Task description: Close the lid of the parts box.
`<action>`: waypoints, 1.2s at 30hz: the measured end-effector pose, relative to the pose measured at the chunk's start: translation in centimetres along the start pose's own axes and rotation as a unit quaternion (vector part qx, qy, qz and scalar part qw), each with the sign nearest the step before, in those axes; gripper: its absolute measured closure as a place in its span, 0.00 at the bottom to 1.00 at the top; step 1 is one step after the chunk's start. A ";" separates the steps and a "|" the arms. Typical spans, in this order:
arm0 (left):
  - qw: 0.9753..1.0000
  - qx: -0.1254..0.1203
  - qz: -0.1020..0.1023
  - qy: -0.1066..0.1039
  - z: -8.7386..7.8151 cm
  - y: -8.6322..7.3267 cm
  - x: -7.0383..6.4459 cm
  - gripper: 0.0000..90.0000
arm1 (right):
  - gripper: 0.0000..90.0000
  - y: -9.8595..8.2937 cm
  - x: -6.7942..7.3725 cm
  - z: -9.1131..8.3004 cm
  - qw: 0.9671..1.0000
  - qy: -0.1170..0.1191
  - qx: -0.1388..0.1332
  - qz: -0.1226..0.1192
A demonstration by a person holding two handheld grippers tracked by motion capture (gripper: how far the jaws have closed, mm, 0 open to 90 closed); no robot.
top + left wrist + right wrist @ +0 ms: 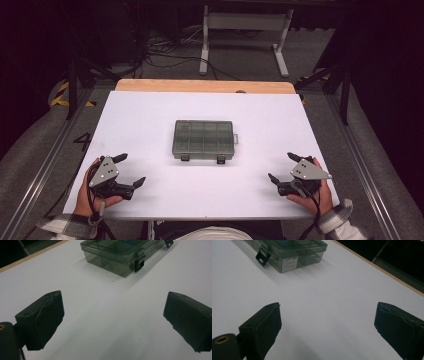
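Risk: organiser box [204,139], frame centre, latched; left gripper [131,170] and right gripper [283,168], both wide open and empty, may skid it when prying.

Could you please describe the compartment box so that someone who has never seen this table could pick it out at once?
Start from the white tabletop and look to its middle, ahead of and between the left gripper and right gripper, both open. There lies the compartment box: flat, smoky-clear plastic with a closed lid, inner dividers and two dark latches on the near edge.
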State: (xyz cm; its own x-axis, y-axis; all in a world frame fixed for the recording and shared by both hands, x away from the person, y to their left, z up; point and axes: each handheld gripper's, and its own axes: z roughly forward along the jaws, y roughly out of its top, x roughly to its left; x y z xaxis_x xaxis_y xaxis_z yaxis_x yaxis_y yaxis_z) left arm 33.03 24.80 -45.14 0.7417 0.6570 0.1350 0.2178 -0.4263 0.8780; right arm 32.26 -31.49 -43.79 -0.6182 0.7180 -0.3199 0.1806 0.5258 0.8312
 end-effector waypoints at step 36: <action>1.000 0.003 0.006 -0.005 0.6 0.3 -0.1 0.04 | 0.09 0.7 0.4 -0.3 1.000 0.013 -0.016 -0.006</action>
State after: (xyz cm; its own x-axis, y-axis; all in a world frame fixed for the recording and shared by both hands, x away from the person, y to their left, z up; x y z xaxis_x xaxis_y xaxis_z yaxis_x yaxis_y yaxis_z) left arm 33.35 24.27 -45.17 0.7504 0.6459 0.1408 0.2131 -0.4379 0.8734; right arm 31.91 -30.96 -43.25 -0.6394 0.6996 -0.3190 0.1482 0.5192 0.8417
